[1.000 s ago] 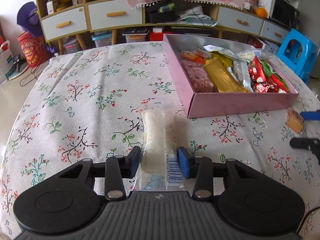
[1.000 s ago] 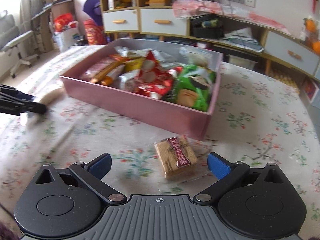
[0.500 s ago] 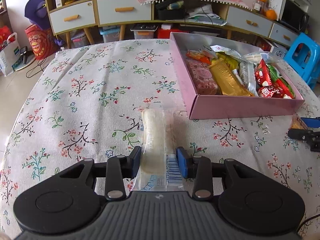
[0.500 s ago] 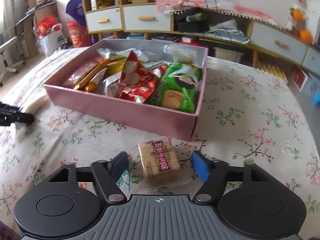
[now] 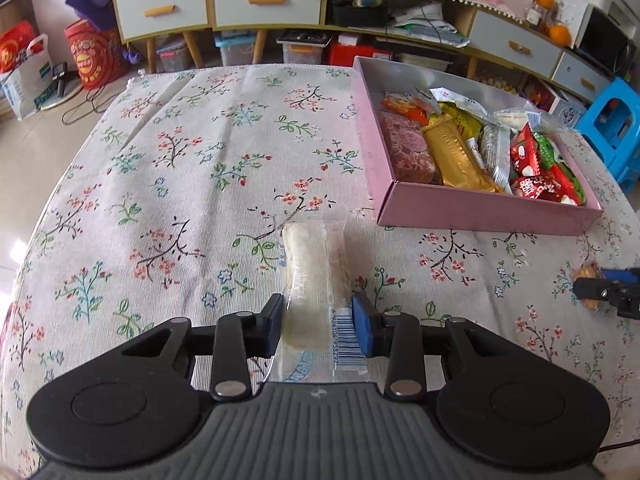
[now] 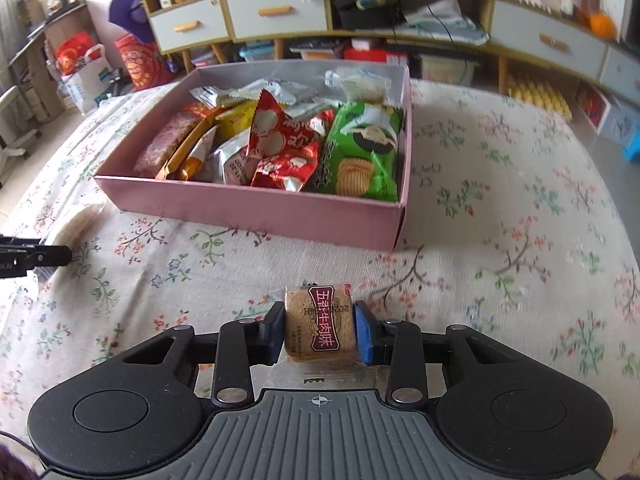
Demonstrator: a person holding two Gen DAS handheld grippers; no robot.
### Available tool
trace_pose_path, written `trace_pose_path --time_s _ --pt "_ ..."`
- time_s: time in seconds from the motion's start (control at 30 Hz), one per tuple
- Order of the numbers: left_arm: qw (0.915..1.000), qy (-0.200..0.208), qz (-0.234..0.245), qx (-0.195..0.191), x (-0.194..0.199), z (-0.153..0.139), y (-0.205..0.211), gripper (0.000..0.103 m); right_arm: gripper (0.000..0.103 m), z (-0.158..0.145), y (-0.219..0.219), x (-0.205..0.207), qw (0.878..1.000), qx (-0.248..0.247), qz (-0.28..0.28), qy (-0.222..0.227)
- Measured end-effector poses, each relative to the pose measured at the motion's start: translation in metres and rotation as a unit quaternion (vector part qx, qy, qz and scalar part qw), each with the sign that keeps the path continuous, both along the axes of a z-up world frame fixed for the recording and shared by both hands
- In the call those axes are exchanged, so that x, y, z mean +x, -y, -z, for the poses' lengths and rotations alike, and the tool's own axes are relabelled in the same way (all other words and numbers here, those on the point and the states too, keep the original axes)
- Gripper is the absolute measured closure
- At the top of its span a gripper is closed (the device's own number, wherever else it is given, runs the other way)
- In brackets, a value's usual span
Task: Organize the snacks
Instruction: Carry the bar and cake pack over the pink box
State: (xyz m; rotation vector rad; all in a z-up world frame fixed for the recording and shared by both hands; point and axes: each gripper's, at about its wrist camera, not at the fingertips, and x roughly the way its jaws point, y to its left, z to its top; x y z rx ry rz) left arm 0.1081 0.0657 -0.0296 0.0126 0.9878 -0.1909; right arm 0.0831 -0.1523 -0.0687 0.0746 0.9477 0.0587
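Two tools pinch snacks, the left tool (image 5: 318, 325) a clear-wrapped white bar (image 5: 312, 276), the right tool (image 6: 319, 334), just closed, a brown biscuit (image 6: 319, 324); slick wrappers could slip mid-carry to the pink box (image 6: 256, 208).

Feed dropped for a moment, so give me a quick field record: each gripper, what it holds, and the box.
left gripper: shut on white snack, which lies on the tablecloth
right gripper: jaws just closed, shut on brown biscuit
pink box: open, on the table, already holding many snack packets
both snacks: still outside the box
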Motion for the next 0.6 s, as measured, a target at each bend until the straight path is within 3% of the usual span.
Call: trace_pose_path --time_s 0.2,0.6 --pt "0.9998 0.000 -0.011 -0.018 -0.004 -0.011 -0.003 0.070 0.069 -0.009 -0.003 -0.005 0.998 0.049 0.021 -0.024" --pt "0.9968 0.025 -0.031 -0.070 -0.009 -0.033 -0.007 0.070 0.069 -0.036 -0.022 -0.003 0.995 0.095 0.027 -0.001"
